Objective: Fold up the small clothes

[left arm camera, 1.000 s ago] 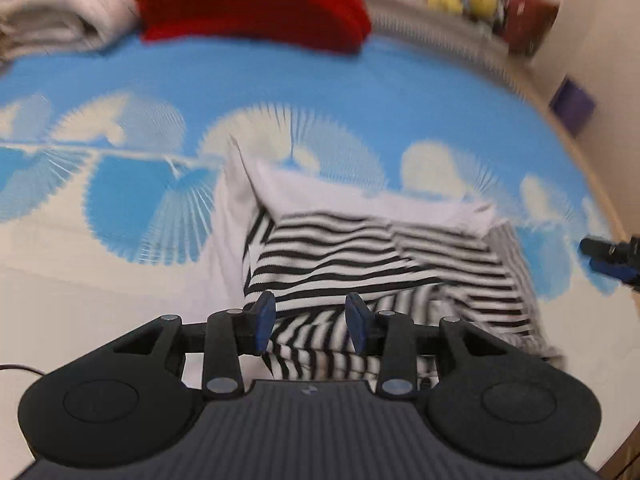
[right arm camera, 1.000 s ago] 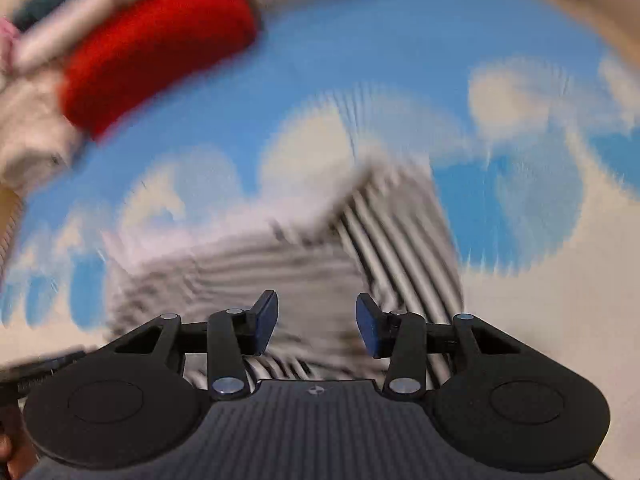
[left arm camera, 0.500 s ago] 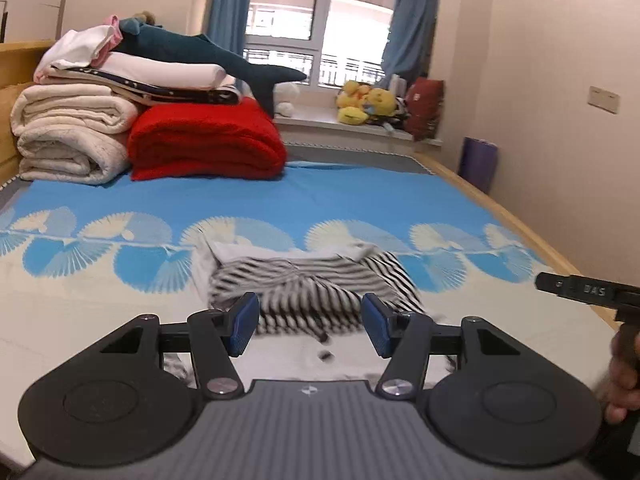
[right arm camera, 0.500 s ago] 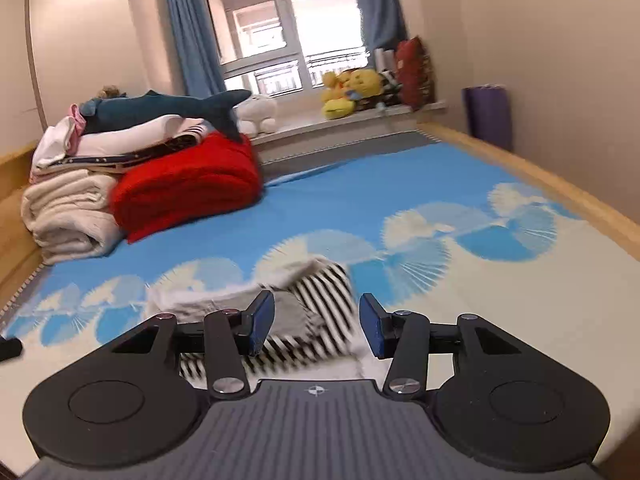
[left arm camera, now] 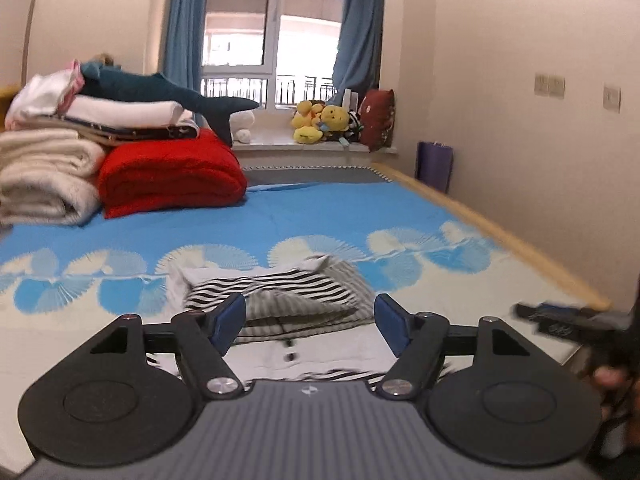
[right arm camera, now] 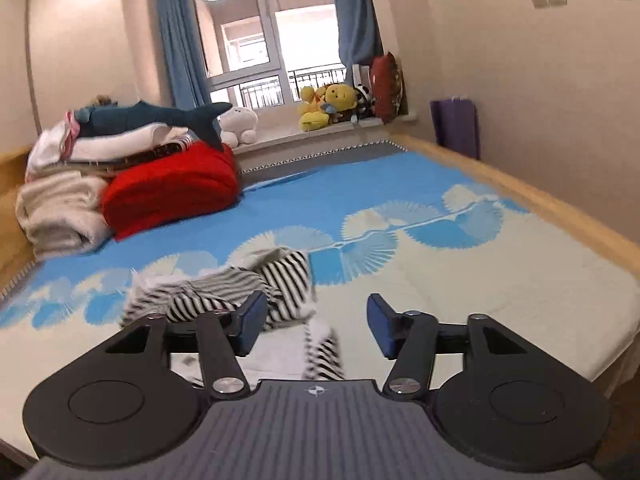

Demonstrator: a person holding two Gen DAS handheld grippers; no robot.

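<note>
A small black-and-white striped garment point(left arm camera: 276, 296) lies folded on the blue-and-cream bedspread point(left arm camera: 328, 216), just beyond my left gripper point(left arm camera: 306, 326), which is open and empty, raised off it. In the right wrist view the same garment point(right arm camera: 236, 292) lies ahead and left of my right gripper point(right arm camera: 314, 326), also open and empty. A striped part with white fabric point(right arm camera: 320, 354) reaches toward the camera between the fingers. The right gripper point(left arm camera: 560, 320) shows blurred at the right edge of the left wrist view.
A red blanket point(left arm camera: 172, 176) and stacked white bedding point(left arm camera: 44, 172) with a plush shark point(left arm camera: 160, 92) sit at the bed's far left. Stuffed toys point(left arm camera: 320, 124) line the windowsill. The wooden bed edge point(left arm camera: 500, 232) and a wall run along the right.
Both grippers have drawn back and tilted up from close over the garment to a level view of the room. Both sets of fingers have spread wider. The garment stays on the bed.
</note>
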